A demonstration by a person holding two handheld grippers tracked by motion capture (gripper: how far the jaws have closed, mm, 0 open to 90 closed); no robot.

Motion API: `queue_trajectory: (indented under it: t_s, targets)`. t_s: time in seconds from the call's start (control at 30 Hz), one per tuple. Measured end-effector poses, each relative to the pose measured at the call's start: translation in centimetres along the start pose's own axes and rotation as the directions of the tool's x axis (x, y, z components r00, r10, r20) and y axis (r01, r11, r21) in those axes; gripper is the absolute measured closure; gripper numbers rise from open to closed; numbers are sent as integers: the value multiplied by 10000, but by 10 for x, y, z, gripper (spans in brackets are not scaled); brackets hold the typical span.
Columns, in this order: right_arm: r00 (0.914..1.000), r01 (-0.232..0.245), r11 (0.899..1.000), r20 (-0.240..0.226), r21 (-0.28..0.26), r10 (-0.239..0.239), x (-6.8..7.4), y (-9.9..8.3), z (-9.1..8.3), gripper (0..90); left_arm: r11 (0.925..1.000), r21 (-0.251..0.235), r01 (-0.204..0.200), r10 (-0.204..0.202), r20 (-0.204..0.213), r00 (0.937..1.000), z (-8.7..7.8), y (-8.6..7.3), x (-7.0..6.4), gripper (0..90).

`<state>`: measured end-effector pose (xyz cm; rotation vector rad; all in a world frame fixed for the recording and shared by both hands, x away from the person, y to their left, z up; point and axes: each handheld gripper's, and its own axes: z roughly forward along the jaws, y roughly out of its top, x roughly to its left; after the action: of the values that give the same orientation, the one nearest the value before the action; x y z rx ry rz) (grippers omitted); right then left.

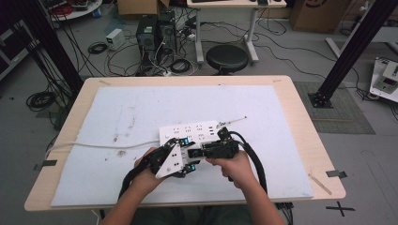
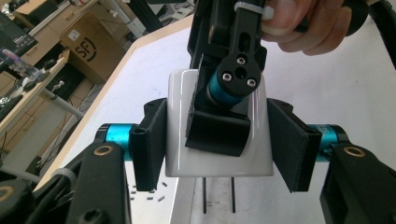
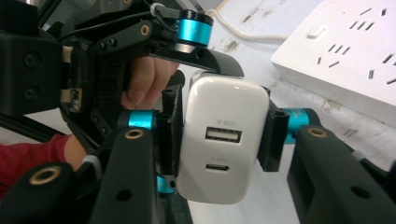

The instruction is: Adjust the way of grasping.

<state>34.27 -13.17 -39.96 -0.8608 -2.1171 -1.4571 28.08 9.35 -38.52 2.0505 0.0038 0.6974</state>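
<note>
Both grippers meet over the front of the table [image 1: 291, 93], just short of the white power strip [image 1: 192, 132], and between them is a white charger [image 3: 224, 140] — a small block with two ports on its face and two prongs underneath. In the left gripper view the left gripper [image 2: 215, 140] has its pads close against the charger's two sides; whether they are truly pressing or only resting there, I cannot tell. The right gripper [image 3: 219, 135] pinches the same block across its body, one pad on each flank, port face toward its camera.

It looks like a handover, or a shared carry toward the strip. To do it well, I'd say one tool should have a firm, square hold before the other lets go — the block is smooth and glossy and would likely slip if squeezed off-centre. The prongs [image 2: 218, 196] hang free below in the left gripper view, so keeping them pointed straight down and clear of the pads matters if the block is meant for a socket. The strip's cord [image 1: 108, 146] runs off to the left edge, out of the way.
</note>
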Motion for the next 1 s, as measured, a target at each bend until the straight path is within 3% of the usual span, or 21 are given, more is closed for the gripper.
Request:
queue_trajectory:
  t_s: [0.03,0.13,0.2,0.27,0.33,0.37,0.4,0.53,0.6,0.67,0.77,0.8,0.83,0.9,1.0]
  targets:
    - [9999,40,10000,109,-62,-39,0,0,-1,629,9998,-84,206,-204,123,9997,0,-1,2,394]
    - [9976,39,9997,699,-243,-22,-1,0,-5,634,9984,258,511,-501,-353,9981,-2,-3,6,215]
    - [9938,241,9988,1092,-431,-193,-1,2,-12,634,9948,517,881,-869,-265,9959,-5,-7,11,206]
    - [9859,563,9958,1615,-723,-440,0,5,-23,635,9918,851,949,-923,-340,9951,-9,-11,14,206]
    - [9859,563,9958,1615,-723,-440,0,5,-23,635,9889,1061,1036,-1003,-360,9943,-12,-14,17,206]
    - [9830,626,9951,1771,-762,-483,1,6,-26,635,9818,1358,1327,-1269,-500,9907,-18,-18,23,206]
    - [9770,840,9932,2028,-812,-660,1,9,-33,635,9789,1450,1442,-1376,-543,9890,-21,-19,26,206]
    - [9665,1081,9911,2416,-783,-864,2,13,-44,635,9565,2202,1915,-1799,-716,9811,-35,-26,43,206]
    - [9531,1322,9890,2826,-660,-1085,4,15,-49,634,9443,2590,2033,-1951,-573,9791,-42,-29,54,206]
    - [9456,1502,9873,2991,-522,-1280,5,18,-55,635,9300,3073,2018,-2003,-369,9791,-48,-31,64,206]
    - [9346,1816,9824,3183,-432,-1588,9,21,-64,634,9153,3468,2048,-2134,-138,9769,-58,-30,78,206]
    - [9346,1816,9824,3183,-432,-1588,9,21,-64,634,9106,3597,2034,-2151,-76,9766,-63,-30,84,206]
    - [9302,1852,9822,3280,-312,-1649,10,22,-66,634,9063,3605,2206,-2350,-40,9720,-66,-30,88,206]
    - [9168,2072,9783,3504,-73,-1916,12,24,-69,634,9004,3697,2293,-2447,-54,9696,-74,-30,96,206]
    - [9018,2202,9752,3761,242,-2130,15,28,-73,634,8863,3778,2678,-2936,110,9559,-84,-33,107,206]
